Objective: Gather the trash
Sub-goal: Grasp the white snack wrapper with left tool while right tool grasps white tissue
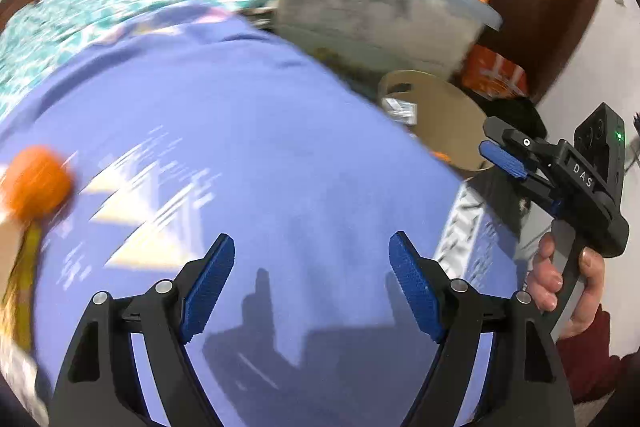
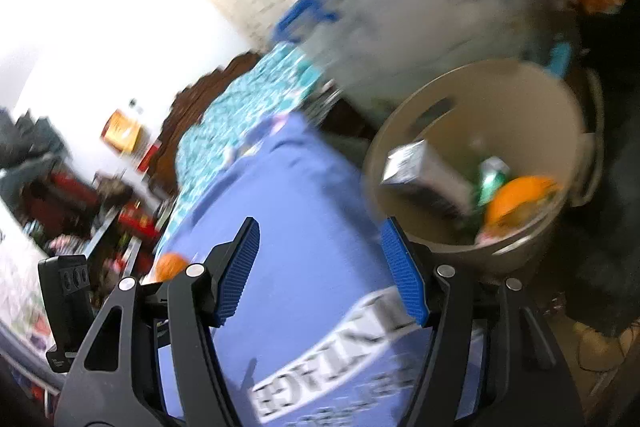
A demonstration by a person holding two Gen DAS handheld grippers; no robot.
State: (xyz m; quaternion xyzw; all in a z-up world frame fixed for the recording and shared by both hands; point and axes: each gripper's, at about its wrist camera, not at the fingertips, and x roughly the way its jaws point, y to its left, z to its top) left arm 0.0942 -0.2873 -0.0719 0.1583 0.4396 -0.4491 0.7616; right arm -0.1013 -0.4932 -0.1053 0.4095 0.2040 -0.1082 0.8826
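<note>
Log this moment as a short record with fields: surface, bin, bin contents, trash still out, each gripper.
surface: blue printed cloth
bin: tan round bin beside the cloth's edge
bin contents: grey-white carton, green can, orange item
trash still out: orange ball-like object on the cloth, blurred
left gripper: open, empty
right gripper: open, empty

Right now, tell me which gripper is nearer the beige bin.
Right. The right gripper hangs beside the beige bin, fingers apart and empty. The left gripper is farther back over the blue cloth.
</note>
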